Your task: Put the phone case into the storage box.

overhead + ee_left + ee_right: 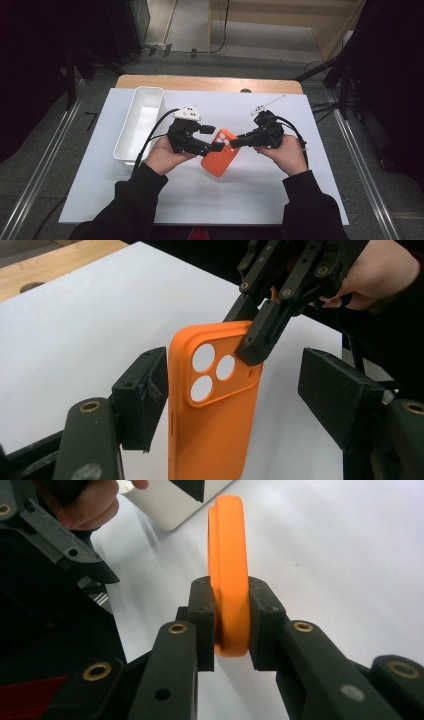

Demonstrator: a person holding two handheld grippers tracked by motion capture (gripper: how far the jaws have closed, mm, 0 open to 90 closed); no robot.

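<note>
You stand at a table (280, 200) covered by a white sheet, with a set of tongs in each hand. Your right tongs (231, 625) are clenched on an orange phone case (220, 152), pinching its thin edge at the corner near the camera cut-outs; the pads (202, 615) press flat on both faces. The case hangs in the air above the middle of the table, tilted, with its lower end close to the sheet; whether it touches the sheet cannot be told.

Your left tongs (232, 405) are released. Their jaws stand wide on either side of the case, the case between them, with a clear gap to each pad (142, 390). In the high view both tongs meet over the case, left tongs (215, 147) from the left, right tongs (235, 143) from the right.

A white rectangular bin (142, 102) lies along the left edge of the sheet, towards the far left corner. It looks empty.

Judging from this: the case is lifted and securely held by one side, so the pick-up is done. A second grip by the left tongs seems about to come but is not yet made. Anything beyond that, such as a handover or placing the case in the bin, remains to do.
</note>
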